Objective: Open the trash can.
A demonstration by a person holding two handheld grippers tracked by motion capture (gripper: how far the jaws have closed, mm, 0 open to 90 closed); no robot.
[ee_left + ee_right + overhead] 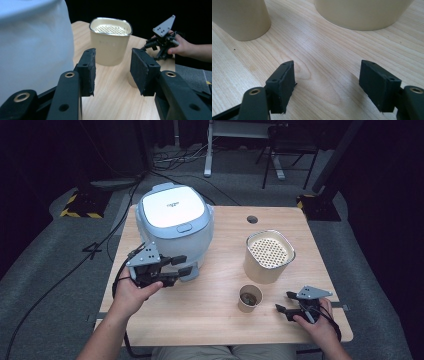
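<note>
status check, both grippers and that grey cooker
Left gripper open, empty, beside grey cooker, lid down. Right gripper open, empty, near small cup. Nothing between left gripper and cooker.

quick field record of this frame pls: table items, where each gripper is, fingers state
appliance: pale blue cooker, lid shut, table's far left
basket: cream perforated pot, right of cooker
cup: small paper cup, in front of the pot
left gripper: at cooker's front, fingers apart, nothing between
right gripper: low over table, right of cup, fingers apart, empty
</note>
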